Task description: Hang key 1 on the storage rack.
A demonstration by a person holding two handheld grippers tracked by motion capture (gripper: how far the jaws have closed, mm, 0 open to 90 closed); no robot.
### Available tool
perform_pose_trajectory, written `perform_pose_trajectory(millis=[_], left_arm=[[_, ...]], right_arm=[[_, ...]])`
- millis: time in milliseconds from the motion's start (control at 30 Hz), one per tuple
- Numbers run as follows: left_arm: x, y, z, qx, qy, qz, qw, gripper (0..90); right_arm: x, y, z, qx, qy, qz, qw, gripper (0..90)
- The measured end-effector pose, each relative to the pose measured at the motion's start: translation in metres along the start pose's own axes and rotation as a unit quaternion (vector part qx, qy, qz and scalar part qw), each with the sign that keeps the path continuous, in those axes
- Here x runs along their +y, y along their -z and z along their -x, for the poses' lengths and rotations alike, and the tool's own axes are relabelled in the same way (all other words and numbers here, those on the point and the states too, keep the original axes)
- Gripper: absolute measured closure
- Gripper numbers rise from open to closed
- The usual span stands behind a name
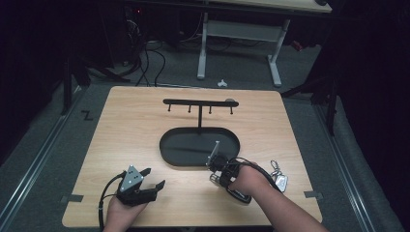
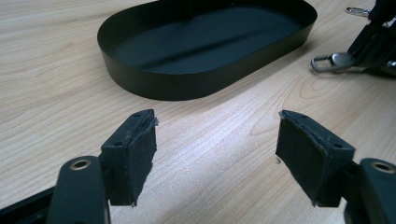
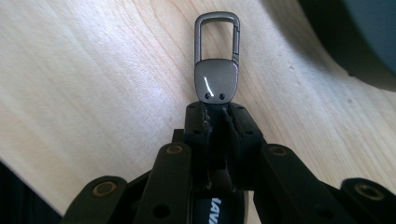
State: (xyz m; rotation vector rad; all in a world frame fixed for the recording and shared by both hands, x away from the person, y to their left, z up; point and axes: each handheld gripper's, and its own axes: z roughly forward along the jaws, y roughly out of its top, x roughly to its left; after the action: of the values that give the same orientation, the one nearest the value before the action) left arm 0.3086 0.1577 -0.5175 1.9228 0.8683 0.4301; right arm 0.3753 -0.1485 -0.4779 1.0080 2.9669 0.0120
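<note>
A metal key clip (image 3: 217,56) with a grey carabiner loop sticks out from my right gripper (image 3: 217,114), whose pads are pressed together on its strap end. In the high view the right gripper (image 1: 215,164) sits at the near right rim of a black oval tray (image 1: 167,154), with the clip (image 1: 216,147) pointing toward the tray. My left gripper (image 1: 153,177) rests near the table's front left, jaws wide apart and nothing between them. In the left gripper view its pads (image 2: 140,149) frame bare wood, with the tray (image 2: 154,86) beyond and the clip (image 2: 332,60) at right.
A black post with a hook bar (image 1: 199,102) rises from the tray's far side. A second bunch of keys (image 1: 279,178) lies on the wooden table (image 1: 121,135) right of my right hand. Desk legs and cables stand on the floor beyond the table.
</note>
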Motion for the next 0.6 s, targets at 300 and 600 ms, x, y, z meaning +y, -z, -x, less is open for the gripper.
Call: perform_pose_trajectory(millis=[300,600], left_arm=[[-0.002,0.001,-0.001,0.002,0.003,0.003,1.0000,29.6],[-0.001,0.000,0.000,-0.001,-0.001,-0.003,1.0000,29.9]], right_arm=[[-0.022,0.031,0.002,0.004,-0.028,0.026,0.9992,80.2],[-0.036,0.048,0.008,0.001,-0.043,0.036,0.9984,80.3]])
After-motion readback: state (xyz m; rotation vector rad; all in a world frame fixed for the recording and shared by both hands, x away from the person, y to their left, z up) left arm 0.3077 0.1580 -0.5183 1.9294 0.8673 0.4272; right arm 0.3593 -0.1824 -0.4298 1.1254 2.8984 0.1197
